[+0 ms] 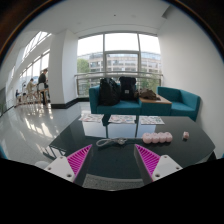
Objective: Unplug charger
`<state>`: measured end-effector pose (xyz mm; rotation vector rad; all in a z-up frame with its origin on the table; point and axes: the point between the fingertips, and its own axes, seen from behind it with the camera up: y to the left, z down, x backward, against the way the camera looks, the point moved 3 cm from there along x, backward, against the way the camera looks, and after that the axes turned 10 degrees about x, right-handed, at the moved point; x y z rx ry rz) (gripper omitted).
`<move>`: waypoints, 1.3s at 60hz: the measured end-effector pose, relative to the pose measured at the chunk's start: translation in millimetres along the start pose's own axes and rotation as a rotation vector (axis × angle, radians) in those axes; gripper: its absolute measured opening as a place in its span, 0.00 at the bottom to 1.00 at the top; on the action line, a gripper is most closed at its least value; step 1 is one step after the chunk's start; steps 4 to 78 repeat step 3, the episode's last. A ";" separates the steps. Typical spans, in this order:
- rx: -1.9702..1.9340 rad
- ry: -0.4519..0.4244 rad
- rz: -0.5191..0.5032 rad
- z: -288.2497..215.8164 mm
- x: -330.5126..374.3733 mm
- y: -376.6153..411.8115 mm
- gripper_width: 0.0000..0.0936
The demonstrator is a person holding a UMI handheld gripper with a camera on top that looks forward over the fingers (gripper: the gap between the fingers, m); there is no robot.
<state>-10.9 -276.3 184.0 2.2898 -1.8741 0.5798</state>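
Note:
My gripper (pixel 113 150) is open and holds nothing. Its magenta pads (pixel 77 158) stand wide apart over the near part of a dark glossy table (pixel 60 135). A thin dark cable (pixel 108 143) lies looped on the table just ahead of the fingertips, between them. I cannot make out a charger body or a socket. A grey speckled strip (pixel 112 182) lies low between the fingers, close to me; I cannot tell what it is.
Small pink objects (pixel 152 137) lie on the table beyond the right finger. Papers (pixel 96 118) lie at the table's far edge. A teal sofa (pixel 160 100) with dark bags (pixel 108 92) stands behind, under large windows. A person (pixel 42 84) stands far off to the left.

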 end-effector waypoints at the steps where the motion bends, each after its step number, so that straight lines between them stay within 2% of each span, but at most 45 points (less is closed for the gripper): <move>1: -0.001 0.001 0.001 0.8 -0.3 0.4 0.89; 78: -0.006 0.004 0.000 1.6 -0.6 -0.1 0.89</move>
